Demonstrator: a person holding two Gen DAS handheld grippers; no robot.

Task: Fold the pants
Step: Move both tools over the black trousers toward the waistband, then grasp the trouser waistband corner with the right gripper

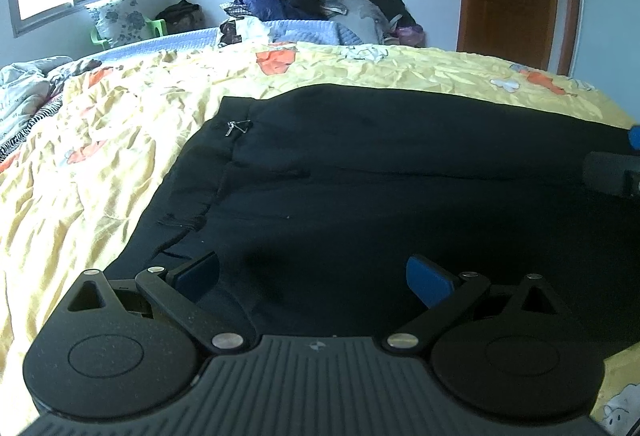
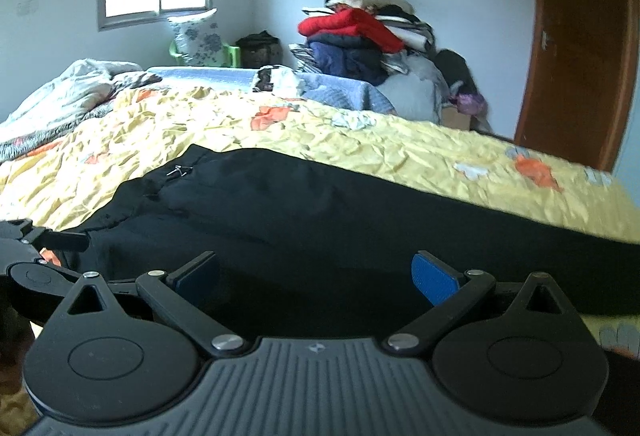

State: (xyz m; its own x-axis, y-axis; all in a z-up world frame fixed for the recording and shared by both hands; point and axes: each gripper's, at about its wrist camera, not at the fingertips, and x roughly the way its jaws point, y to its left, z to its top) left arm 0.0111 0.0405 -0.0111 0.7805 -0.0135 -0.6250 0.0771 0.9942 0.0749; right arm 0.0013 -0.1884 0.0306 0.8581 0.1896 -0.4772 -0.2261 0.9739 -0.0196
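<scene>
- Both hand-held grippers, left hand-held gripper [image 1: 314, 278] and right hand-held gripper [image 2: 316, 278], are hovering released, grasping nothing.
- Black pants [image 1: 380, 176] are lying on the bed [image 1: 120, 124], stretching toward 12 o'clock.
- Pinching one layer is risking a skewed fold.

My right gripper [image 2: 316, 282] hangs with its jaws wide apart over the near edge of the black pants [image 2: 320, 212], gripping nothing. The pants lie flat across the yellow quilt [image 2: 240, 124]. My left gripper [image 2: 44, 248] sits at their left end.
</scene>
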